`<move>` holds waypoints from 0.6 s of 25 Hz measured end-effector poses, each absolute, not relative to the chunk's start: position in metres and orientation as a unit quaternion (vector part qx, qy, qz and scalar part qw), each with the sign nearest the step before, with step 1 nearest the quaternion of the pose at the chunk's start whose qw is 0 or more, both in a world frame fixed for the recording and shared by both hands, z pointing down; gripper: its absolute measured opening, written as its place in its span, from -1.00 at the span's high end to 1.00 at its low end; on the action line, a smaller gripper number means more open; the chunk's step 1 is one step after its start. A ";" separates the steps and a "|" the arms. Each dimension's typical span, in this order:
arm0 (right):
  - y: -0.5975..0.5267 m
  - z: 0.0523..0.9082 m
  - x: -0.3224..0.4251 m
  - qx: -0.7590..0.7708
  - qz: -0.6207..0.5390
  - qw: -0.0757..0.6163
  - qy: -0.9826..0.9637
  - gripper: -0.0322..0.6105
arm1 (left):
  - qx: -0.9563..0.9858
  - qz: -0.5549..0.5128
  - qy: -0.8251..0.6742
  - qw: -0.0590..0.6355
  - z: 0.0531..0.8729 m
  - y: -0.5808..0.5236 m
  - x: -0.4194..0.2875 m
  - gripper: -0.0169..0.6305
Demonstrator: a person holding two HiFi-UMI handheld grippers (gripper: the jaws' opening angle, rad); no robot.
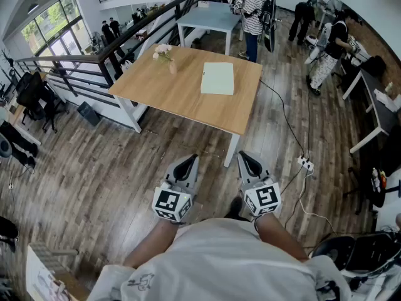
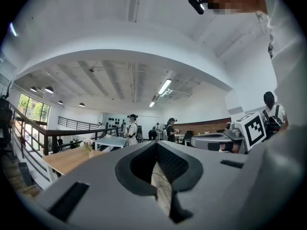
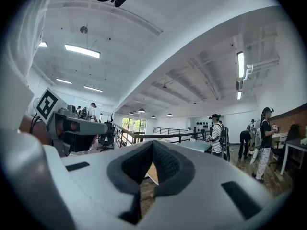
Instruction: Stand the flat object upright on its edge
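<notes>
A flat pale green object (image 1: pixel 217 78) lies on the wooden table (image 1: pixel 182 93) toward its far right side. My left gripper (image 1: pixel 185 163) and right gripper (image 1: pixel 249 160) are held side by side close to my body, well short of the table's near edge. Both are shut with nothing between the jaws. In the left gripper view the table (image 2: pixel 67 159) shows low at the left. The right gripper view has only a sliver of the table (image 3: pixel 151 172) showing through the jaw notch.
A small vase of flowers (image 1: pixel 164 54) stands at the table's far left corner. A power strip (image 1: pixel 305 163) with cables lies on the floor right of the table. A railing (image 1: pixel 88 68) runs along the left. A light blue table (image 1: pixel 210 16) and several people stand beyond.
</notes>
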State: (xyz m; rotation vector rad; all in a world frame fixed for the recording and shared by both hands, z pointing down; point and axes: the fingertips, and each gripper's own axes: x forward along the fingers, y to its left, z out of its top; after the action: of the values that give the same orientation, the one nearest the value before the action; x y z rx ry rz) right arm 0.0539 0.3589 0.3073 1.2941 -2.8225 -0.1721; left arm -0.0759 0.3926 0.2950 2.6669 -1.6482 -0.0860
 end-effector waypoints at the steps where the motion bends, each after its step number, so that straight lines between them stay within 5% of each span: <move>1: 0.359 0.307 0.054 0.416 -0.056 0.016 -0.907 0.89 | 0.850 -0.027 -0.526 0.002 0.295 0.393 -0.076 0.93; 15: 0.353 0.303 0.045 0.425 -0.055 0.011 -0.903 0.88 | 0.845 -0.032 -0.534 -0.001 0.298 0.388 -0.091 0.92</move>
State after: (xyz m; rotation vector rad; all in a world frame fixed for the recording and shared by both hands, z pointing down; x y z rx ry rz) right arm 0.0450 0.3527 0.3033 1.3257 -2.8180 -0.1729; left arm -0.0913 0.3884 0.2980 2.6550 -1.6788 -0.0997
